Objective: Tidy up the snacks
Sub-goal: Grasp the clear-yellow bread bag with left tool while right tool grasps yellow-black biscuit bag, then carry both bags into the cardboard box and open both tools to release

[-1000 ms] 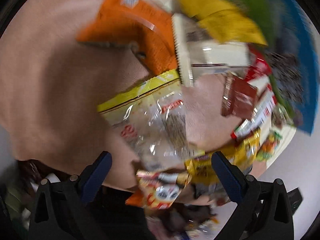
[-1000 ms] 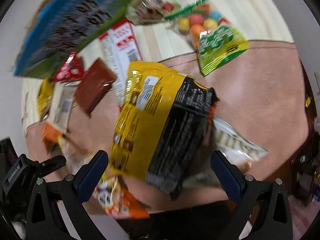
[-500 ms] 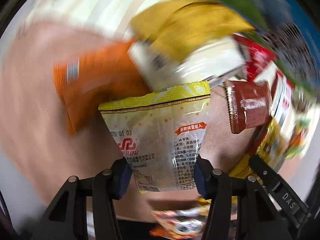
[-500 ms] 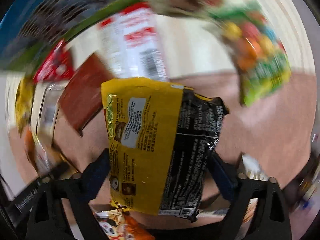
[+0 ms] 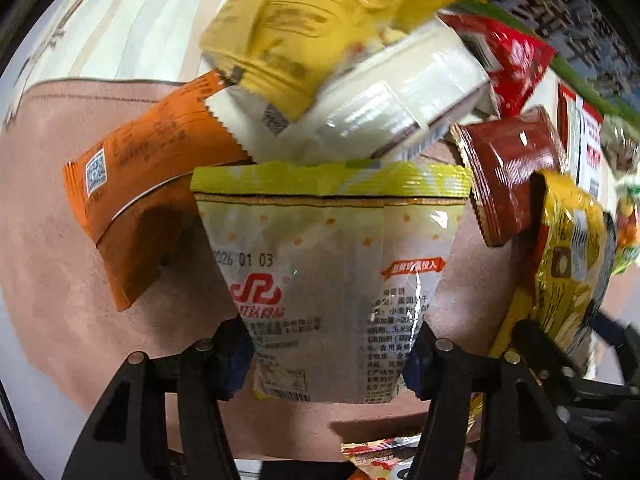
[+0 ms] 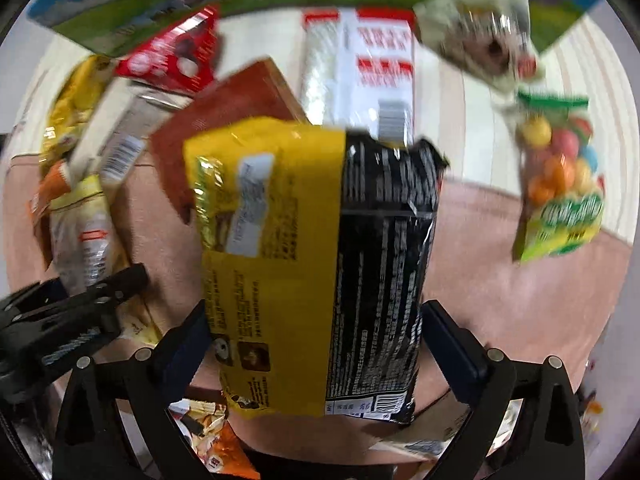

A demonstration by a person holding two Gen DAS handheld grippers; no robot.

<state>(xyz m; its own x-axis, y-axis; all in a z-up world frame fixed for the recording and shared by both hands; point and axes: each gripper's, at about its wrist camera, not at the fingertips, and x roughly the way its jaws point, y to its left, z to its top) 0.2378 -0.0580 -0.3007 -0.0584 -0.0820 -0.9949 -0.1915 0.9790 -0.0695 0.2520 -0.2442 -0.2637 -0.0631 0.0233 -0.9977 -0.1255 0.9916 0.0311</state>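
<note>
A pale snack bag (image 5: 328, 264) with a yellow top seal and red logo hangs between the fingers of my left gripper (image 5: 328, 344). The pads press its sides while the jaws are opening slightly. It casts a shadow on the pink mat (image 5: 48, 200) below. My right gripper (image 6: 314, 328) holds a wide yellow and black bag (image 6: 320, 260) by its edges, lifted off the mat, and its jaws are opening. The two grippers are side by side: the left gripper (image 6: 80, 312) shows in the right wrist view, and the yellow and black bag (image 5: 572, 248) in the left wrist view.
Loose snacks crowd the mat's far side: an orange packet (image 5: 132, 184), a yellow bag (image 5: 320, 12), a white box (image 5: 384, 104), a brown packet (image 5: 508, 172), a red packet (image 5: 512, 60). A white and red pack (image 6: 360, 60) and a candy bag (image 6: 560, 184) lie on the striped surface.
Both grippers stood open above lying bags, then closed on them. Each bag now hangs straight between its fingers, and the snacks behind have slid across both views as the hands moved.
</note>
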